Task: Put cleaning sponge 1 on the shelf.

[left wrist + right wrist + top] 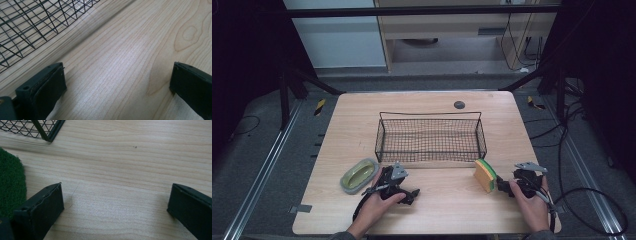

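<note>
Both claws spread wide, empty: left claw [117,82], right claw [115,205]. Sponge [485,174] just beside right claw; likely pick for basket [430,136]. Square up, straddle, then close.

matt wood table [447,195] (wire basket [430,136])

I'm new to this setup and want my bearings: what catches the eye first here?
A black wire basket stands empty mid-table. Just off its right front corner stands a yellow-and-green sponge, beside the right tongs. Near the basket's left front corner lies a small grey-rimmed green dish, next to the left tongs; both tongs are open.
</note>
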The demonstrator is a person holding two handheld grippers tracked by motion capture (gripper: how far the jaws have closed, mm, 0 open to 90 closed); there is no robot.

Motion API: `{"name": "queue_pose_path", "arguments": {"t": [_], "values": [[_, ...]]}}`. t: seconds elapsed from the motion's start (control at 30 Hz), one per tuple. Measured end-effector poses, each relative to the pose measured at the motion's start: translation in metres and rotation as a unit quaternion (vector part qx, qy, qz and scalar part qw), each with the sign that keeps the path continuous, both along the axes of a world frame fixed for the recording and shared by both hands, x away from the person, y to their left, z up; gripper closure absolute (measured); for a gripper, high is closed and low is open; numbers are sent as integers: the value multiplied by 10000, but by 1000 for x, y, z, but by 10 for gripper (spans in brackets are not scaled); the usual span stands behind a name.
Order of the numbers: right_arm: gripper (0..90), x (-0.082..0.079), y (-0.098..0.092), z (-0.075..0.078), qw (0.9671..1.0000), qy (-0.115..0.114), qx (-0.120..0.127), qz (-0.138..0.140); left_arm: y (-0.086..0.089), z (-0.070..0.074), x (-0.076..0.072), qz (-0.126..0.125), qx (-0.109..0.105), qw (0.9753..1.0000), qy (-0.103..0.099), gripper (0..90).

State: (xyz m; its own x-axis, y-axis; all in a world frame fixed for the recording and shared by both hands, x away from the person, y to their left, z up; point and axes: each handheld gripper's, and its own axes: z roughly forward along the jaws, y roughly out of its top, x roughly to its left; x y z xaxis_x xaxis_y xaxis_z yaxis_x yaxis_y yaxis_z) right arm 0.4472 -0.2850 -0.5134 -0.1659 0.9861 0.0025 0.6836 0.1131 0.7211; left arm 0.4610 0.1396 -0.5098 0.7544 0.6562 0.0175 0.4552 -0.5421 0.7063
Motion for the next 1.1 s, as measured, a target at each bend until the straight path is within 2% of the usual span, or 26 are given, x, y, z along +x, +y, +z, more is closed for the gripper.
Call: {"name": "queue_pose_path", "arguments": {"t": [0.13, 0.27, 0.3, 0.4, 0.47, 0.57, 0.6, 0.77, 0.87, 1.1], "values": [[5, 1, -1, 0, 9999, -4, 16, 109, 1, 6, -1, -82, 100, 9999, 25, 38], [8, 2, -3, 0, 9998, -21, -6, 188, 5, 16, -4, -73, -11, 10000, 62, 33], [8, 2, -3, 0, 9997, -23, -14, 227, 9, 25, -8, -65, -24, 10000, -21, 33], [8, 2, -4, 0, 9997, -23, -17, 257, 17, 38, -17, -51, -27, 9998, -167, 32], [8, 2, -4, 0, 9996, -22, -13, 285, 23, 48, -21, -19, 79, 9994, -324, 28], [8, 3, -5, 0, 9995, -21, -15, 317, 36, 64, -21, 227, 72, 9991, -338, 30], [8, 3, -5, 0, 9995, -21, -14, 324, 42, 70, -20, 329, 130, 9988, -336, 41], [8, 3, -5, 0, 9993, -26, -18, 367, 65, 85, -15, 532, 376, 9973, -344, 72], [8, 3, -5, 0, 9993, -30, -13, 384, 82, 89, -12, 725, 594, 9951, -311, 76], [8, 4, -6, 0, 9992, -21, -11, 406, 113, 92, -4, 1088, 545, 9925, -146, 80]]}}
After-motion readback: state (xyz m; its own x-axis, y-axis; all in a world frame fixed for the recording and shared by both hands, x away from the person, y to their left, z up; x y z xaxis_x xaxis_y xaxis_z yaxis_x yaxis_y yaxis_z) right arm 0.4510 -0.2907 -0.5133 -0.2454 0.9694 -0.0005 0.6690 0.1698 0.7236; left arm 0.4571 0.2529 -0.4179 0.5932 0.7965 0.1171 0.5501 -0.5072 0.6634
